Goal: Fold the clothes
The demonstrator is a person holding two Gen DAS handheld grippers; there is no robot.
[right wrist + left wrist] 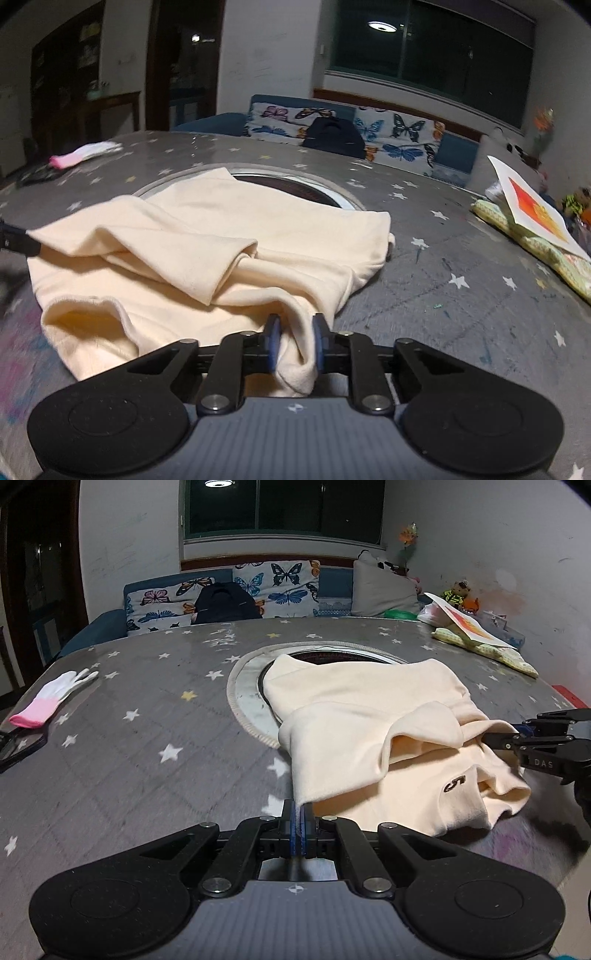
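Between the blue pads of the left gripper, pressed together, a thin edge of the cream garment is pinched at its near corner, so this gripper is closed on the cloth. Across the garment, the right gripper has its pads a little apart with a thick bunch of fabric between them; it looks clamped on that bunch, though how firmly I cannot tell. Both grippers sit low and level, just above the desk, pointing in at the garment from opposite sides. The garment lies rumpled and partly doubled, its far end over the round opening in the desk. My reading is a fold in progress: next, both held edges want carrying together over the body and laying flat. Beyond the garment, a white-and-pink glove lies well apart.
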